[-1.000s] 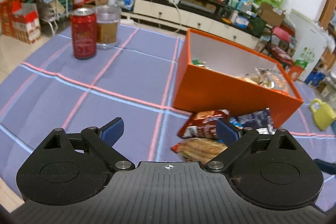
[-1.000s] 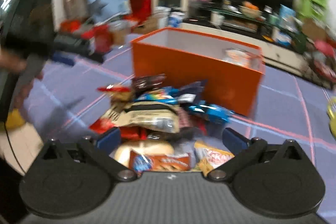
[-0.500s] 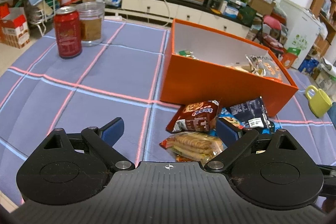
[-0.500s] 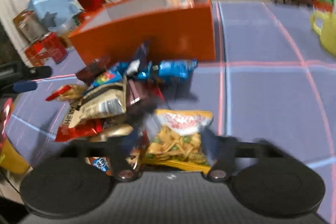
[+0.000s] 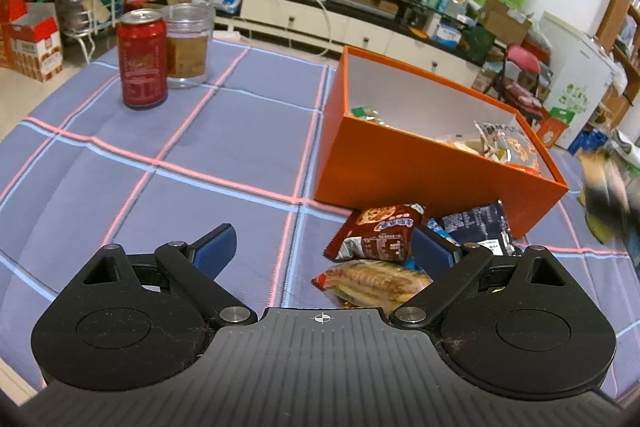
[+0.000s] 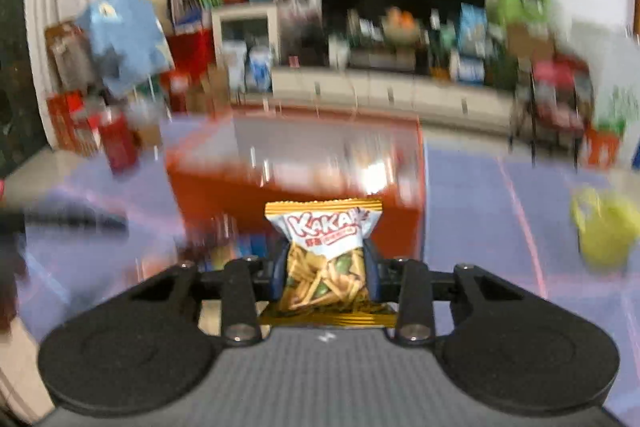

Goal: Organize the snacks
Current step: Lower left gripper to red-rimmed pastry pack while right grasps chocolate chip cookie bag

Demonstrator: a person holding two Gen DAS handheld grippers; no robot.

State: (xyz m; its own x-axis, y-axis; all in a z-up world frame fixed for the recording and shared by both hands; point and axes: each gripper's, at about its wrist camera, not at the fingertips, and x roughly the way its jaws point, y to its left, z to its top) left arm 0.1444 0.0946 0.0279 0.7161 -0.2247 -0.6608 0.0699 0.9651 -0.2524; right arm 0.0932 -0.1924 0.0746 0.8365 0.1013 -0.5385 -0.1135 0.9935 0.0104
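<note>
An orange box (image 5: 420,171) stands on the blue checked cloth with a few snack packs inside. Loose snacks lie in front of it: a dark red cookie pack (image 5: 380,233), a clear biscuit pack (image 5: 372,281) and a dark blue pack (image 5: 478,227). My left gripper (image 5: 324,251) is open and empty, low over the cloth, its right finger beside the pile. My right gripper (image 6: 325,269) is shut on a white and gold KaKa snack bag (image 6: 326,251), held above the cloth in front of the orange box (image 6: 296,187). The right wrist view is blurred.
A red can (image 5: 141,63) and a glass jar (image 5: 188,45) stand at the far left of the cloth. A yellow-green mug (image 6: 604,227) sits to the right of the box. A TV cabinet and cluttered shelves lie beyond the table.
My right gripper closed on the KaKa bag and lifted it off the pile, turning toward the box. My left gripper shifted slightly and stayed open.
</note>
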